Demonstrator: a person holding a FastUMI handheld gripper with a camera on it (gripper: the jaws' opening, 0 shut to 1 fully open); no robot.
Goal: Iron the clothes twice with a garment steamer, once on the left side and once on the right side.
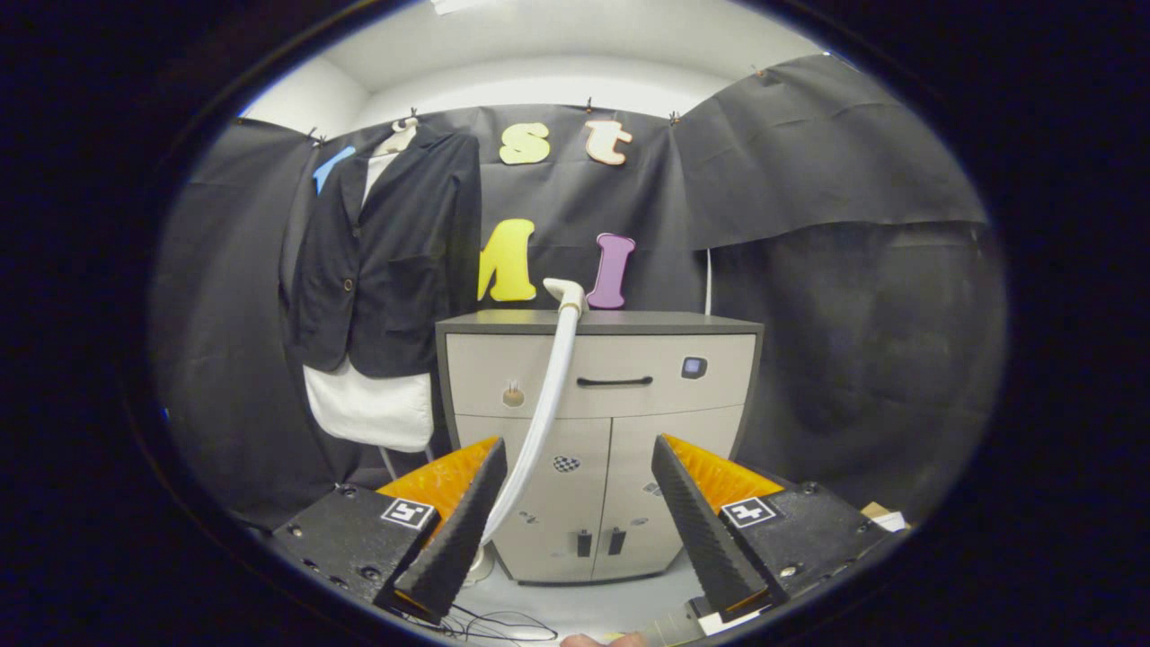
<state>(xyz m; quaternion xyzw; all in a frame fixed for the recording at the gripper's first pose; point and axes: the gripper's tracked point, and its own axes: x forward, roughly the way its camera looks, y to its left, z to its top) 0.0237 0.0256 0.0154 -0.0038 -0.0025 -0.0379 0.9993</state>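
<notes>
The gripper (579,467) is holding its fingers spread wide apart, gripping nothing. Beyond them a grey cabinet (600,422) is standing, with the white garment steamer hose (548,395) leaning against its front — nozzle at the cabinet top. The dark blazer (386,261) is hanging left of the cabinet, over a white garment (368,409).

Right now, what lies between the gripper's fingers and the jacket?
In the gripper view, the open gripper holds nothing. The white steamer hose rises just ahead of its fingers to the cabinet top. The jacket hangs beyond, beside the cabinet.
</notes>
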